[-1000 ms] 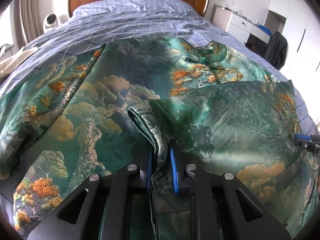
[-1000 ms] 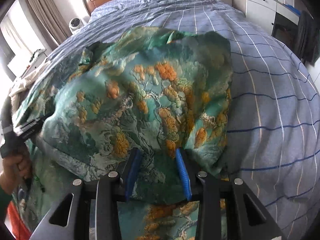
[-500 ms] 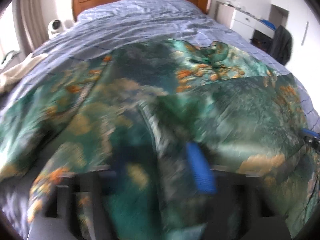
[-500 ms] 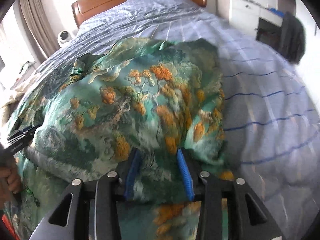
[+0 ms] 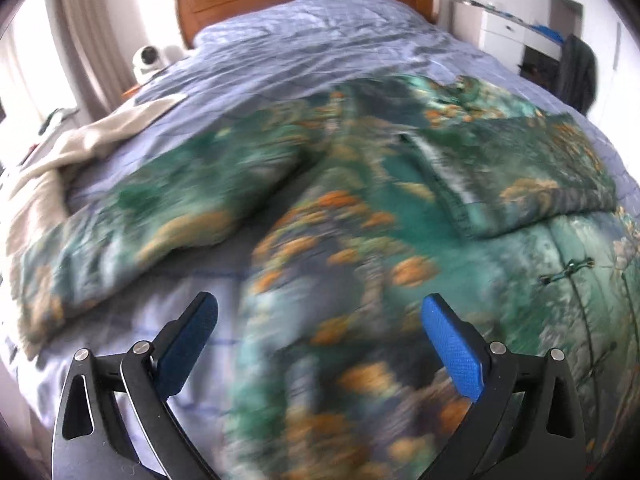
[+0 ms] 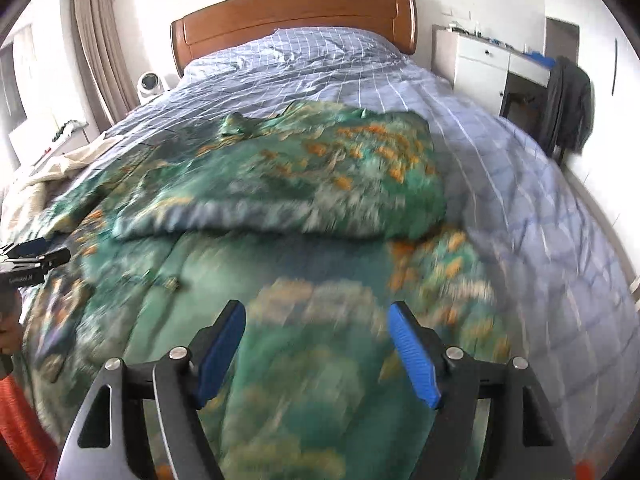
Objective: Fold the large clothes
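1. Two claws over the bed (image 6: pixel 500 128), both empty.
2. Left claw (image 5: pixel 320 340): spread wide, having just been opening; blue pads (image 5: pixel 454 354) clear of the cloth, nothing between them, nothing gripped.
3. Right claw (image 6: pixel 318 350): parted, likewise just been opening; pads (image 6: pixel 412 354) apart, hovering above the cloth without pressing on it.
4. Green patterned garment (image 6: pixel 280 184): spread flat across the blue checked bedspread (image 5: pixel 320 48), one side folded inward on top of the body.
5. Left sleeve (image 5: pixel 160 216): stretched outward on the bedspread, blurred.
6. Cream blanket (image 5: pixel 80 144): bunched at the bed's far left edge.
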